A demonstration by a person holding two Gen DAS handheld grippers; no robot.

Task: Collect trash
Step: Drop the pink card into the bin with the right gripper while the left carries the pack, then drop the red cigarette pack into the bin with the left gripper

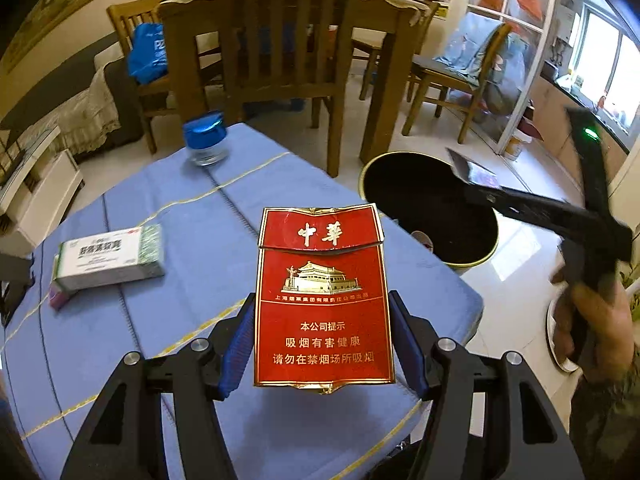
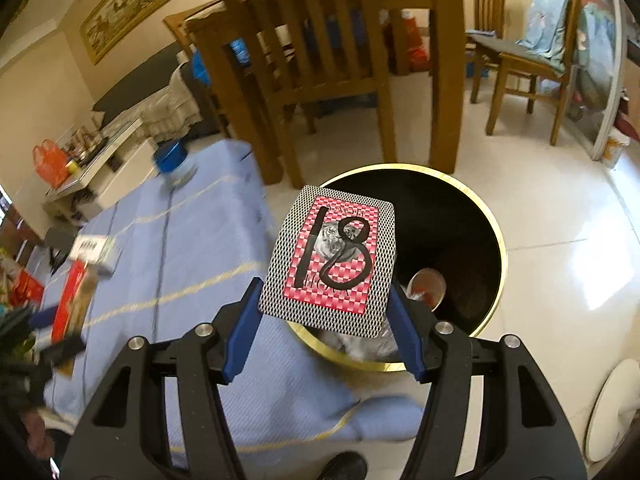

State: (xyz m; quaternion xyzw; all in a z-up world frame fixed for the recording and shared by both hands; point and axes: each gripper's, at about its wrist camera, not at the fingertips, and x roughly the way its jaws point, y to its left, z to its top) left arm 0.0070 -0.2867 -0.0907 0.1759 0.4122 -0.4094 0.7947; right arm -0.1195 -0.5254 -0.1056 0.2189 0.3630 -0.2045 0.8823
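My left gripper (image 1: 322, 340) is shut on a red cigarette pack (image 1: 322, 300) with gold lettering, held upright above the blue-covered table (image 1: 180, 216). In the right wrist view my right gripper (image 2: 326, 308) is shut on a pink and black patterned box (image 2: 332, 260) marked "18", held over the near rim of the round black bin (image 2: 460, 216) with a gold rim. The bin (image 1: 424, 204) stands on the floor right of the table, and the right gripper (image 1: 476, 178) with its box hangs over it. Some trash lies at the bin's bottom (image 2: 426, 286).
A white and green box (image 1: 110, 258) and a blue-lidded jar (image 1: 206, 140) are on the table. Wooden chairs (image 1: 280, 40) and a dining table stand behind. A person's hand (image 1: 592, 320) holds the right gripper. A white round object (image 2: 616, 408) lies on the tiled floor.
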